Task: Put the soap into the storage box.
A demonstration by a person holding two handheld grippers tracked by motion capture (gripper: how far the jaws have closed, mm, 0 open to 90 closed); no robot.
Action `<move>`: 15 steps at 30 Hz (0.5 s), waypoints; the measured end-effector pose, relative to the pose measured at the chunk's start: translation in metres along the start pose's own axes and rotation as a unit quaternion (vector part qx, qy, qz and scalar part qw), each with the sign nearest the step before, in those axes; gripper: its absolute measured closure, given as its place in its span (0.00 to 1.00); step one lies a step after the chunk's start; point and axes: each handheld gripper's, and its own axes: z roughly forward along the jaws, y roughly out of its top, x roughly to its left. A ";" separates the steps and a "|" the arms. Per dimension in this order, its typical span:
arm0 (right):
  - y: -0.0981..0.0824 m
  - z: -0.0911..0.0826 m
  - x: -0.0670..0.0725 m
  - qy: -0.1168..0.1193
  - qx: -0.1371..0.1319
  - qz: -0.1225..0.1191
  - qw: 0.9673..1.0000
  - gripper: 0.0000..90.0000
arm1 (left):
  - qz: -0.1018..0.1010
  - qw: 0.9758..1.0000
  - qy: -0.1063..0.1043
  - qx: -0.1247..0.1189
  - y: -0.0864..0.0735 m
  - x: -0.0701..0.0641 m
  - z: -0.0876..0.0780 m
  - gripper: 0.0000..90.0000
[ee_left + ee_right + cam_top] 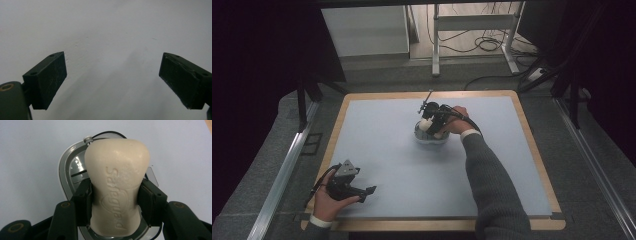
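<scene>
- While my right gripper (115, 195) squeezes the soap (117, 182) at its waist, it hangs over the soap dish (68, 165), ready to settle.
- My left gripper (112, 82) rests wide open, holding nothing, on the table (387, 150).

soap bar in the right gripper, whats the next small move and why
Probably lower it a little further, then open the jaws. The right gripper clamps the soap bar at its waist, directly over the grey soap dish, so it looks lined up for setting down. The left gripper is open, idle.
</scene>
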 end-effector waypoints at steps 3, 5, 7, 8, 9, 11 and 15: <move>-0.001 0.000 0.001 0.003 -0.003 0.003 1.000 0.53 | 0.001 1.000 0.000 0.001 0.000 0.000 0.001 0.09; -0.001 0.000 0.002 0.004 -0.009 0.006 1.000 0.50 | 0.001 1.000 -0.001 0.001 0.000 0.000 0.001 0.09; -0.002 -0.002 0.002 0.006 -0.020 0.012 1.000 0.49 | 0.001 1.000 -0.001 0.001 0.000 0.000 0.001 0.09; -0.003 -0.004 0.002 0.004 -0.025 0.017 1.000 0.48 | 0.001 1.000 0.000 0.001 0.000 0.000 0.001 0.09; -0.004 -0.005 0.002 0.004 -0.029 0.023 0.999 0.48 | 0.001 1.000 -0.001 0.001 0.000 -0.001 0.001 0.09; -0.006 -0.009 0.000 -0.001 -0.039 0.031 0.999 0.47 | 0.002 1.000 0.000 0.002 0.000 -0.001 0.001 0.09; -0.011 -0.018 -0.002 0.002 -0.069 0.067 0.995 0.45 | 0.003 1.000 -0.001 0.004 0.000 -0.001 0.002 0.09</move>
